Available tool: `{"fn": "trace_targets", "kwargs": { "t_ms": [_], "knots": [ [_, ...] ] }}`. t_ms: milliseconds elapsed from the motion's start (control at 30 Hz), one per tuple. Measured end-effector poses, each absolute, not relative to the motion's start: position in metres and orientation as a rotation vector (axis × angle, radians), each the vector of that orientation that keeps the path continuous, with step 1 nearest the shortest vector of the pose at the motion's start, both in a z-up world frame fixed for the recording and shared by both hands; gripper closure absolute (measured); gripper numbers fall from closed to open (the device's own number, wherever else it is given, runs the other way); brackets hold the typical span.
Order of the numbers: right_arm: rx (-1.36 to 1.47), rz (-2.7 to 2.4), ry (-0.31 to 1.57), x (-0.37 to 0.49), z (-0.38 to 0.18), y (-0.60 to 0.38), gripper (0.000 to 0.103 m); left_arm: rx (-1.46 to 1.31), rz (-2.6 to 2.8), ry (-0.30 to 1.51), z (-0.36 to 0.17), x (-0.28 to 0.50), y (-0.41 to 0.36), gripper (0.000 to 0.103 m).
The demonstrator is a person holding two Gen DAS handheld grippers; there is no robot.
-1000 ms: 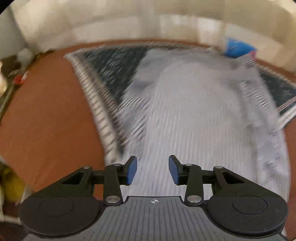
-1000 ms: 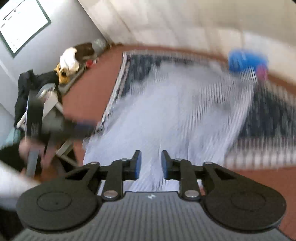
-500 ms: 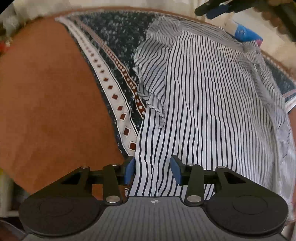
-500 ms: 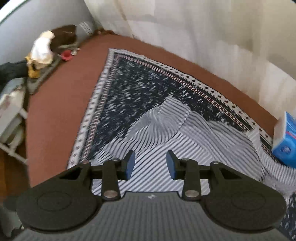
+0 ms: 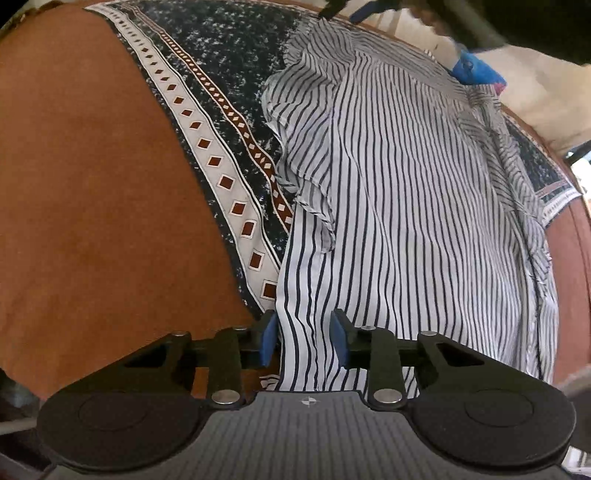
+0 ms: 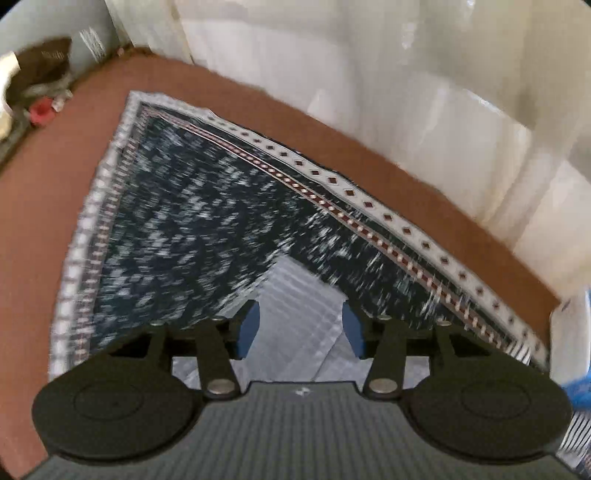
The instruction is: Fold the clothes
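A white shirt with dark stripes (image 5: pixel 406 192) lies spread on a dark patterned cloth (image 5: pixel 229 51). My left gripper (image 5: pixel 304 341) is open, its blue pads either side of the shirt's near left hem corner. My right gripper (image 6: pixel 300 328) is open over a pointed corner of the shirt (image 6: pixel 295 295), which shows blurred between its fingers. The right gripper also shows at the top of the left wrist view (image 5: pixel 364 7), beyond the shirt's far end.
The cloth (image 6: pixel 192 221) with its white diamond border covers a brown surface (image 5: pixel 92 184). White curtains (image 6: pixel 369 74) hang behind. A blue box (image 5: pixel 476 70) sits at the far right. Clutter (image 6: pixel 40 74) lies at the far left edge.
Both grippers have dropped closer to the shirt. The left now straddles the near hem corner. The right has moved forward to the far corner and opened wider.
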State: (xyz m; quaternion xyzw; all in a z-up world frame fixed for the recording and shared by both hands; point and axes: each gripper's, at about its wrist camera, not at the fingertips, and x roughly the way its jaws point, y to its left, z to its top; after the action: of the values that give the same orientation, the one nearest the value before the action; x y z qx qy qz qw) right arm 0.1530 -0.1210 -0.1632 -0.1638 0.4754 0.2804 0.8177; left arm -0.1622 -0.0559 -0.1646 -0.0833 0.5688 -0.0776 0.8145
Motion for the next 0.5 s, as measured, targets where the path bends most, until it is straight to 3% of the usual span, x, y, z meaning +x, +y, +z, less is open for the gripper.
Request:
{"fn": "trace_targets", "kwargs": {
  "t_ms": [133, 233, 267, 300, 500],
  "knots": [
    [-0.402, 0.574, 1.029, 0.169, -0.180, -0.107, 0.048, -0.175, -0.185, 1.221, -0.166, -0.163, -0.055, 0.063],
    [-0.414, 0.577, 1.050, 0.175, -0.187, -0.107, 0.052, -0.174, -0.189, 1.220, -0.165, -0.164, -0.054, 0.096],
    [-0.418, 0.578, 1.057, 0.177, -0.189, -0.107, 0.066, -0.174, -0.183, 1.215, -0.163, -0.165, -0.054, 0.101],
    [-0.414, 0.580, 1.066, 0.178, -0.191, -0.108, 0.099, -0.174, -0.178, 1.210, -0.162, -0.165, -0.053, 0.103],
    [-0.275, 0.626, 1.016, 0.173, -0.152, -0.136, 0.100, -0.140, -0.175, 1.158, -0.135, -0.170, -0.056, 0.103]
  ]
}}
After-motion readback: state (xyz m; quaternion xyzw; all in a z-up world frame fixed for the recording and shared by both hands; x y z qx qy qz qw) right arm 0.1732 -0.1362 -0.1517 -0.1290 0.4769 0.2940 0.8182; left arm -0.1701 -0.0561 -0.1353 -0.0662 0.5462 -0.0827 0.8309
